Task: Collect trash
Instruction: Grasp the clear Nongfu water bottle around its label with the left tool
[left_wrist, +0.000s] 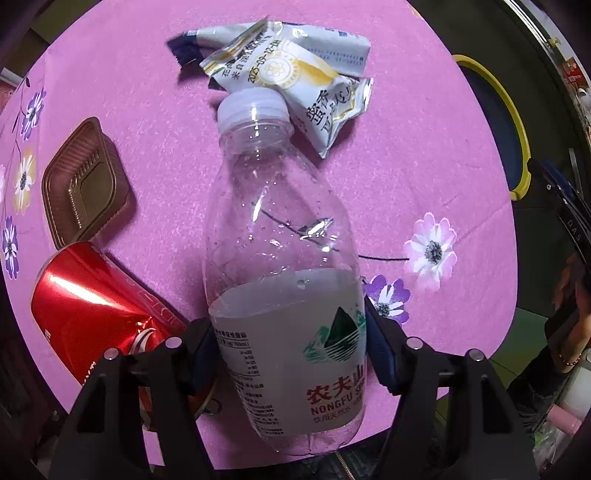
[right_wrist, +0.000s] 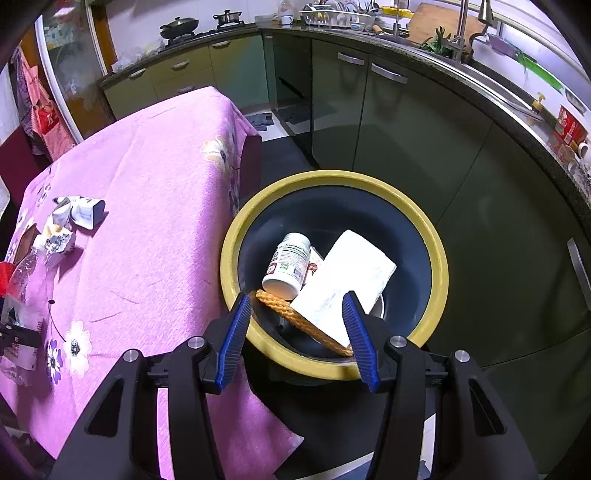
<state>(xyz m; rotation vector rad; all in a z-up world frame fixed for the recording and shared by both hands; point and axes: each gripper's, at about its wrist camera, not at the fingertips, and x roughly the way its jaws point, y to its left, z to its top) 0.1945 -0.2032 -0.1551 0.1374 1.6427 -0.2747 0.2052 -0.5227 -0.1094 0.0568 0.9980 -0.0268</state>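
My left gripper (left_wrist: 290, 350) is shut on a clear plastic water bottle (left_wrist: 280, 236) with a white cap, gripped at its labelled lower half over the pink tablecloth (left_wrist: 155, 155). Crumpled snack wrappers (left_wrist: 291, 70) lie beyond the cap. A red soda can (left_wrist: 92, 310) lies at the left, beside a brown plastic tray (left_wrist: 83, 184). My right gripper (right_wrist: 295, 328) is open and empty above the yellow-rimmed bin (right_wrist: 437, 258). The bin holds a white pill bottle (right_wrist: 288, 264), a white paper pack (right_wrist: 343, 284) and an orange strip (right_wrist: 299, 319).
The table (right_wrist: 147, 184) stands left of the bin, with the wrappers (right_wrist: 79, 212) near its far left. Green kitchen cabinets (right_wrist: 406, 147) and a countertop curve behind and to the right. The bin rim (left_wrist: 517, 147) shows past the table's right edge.
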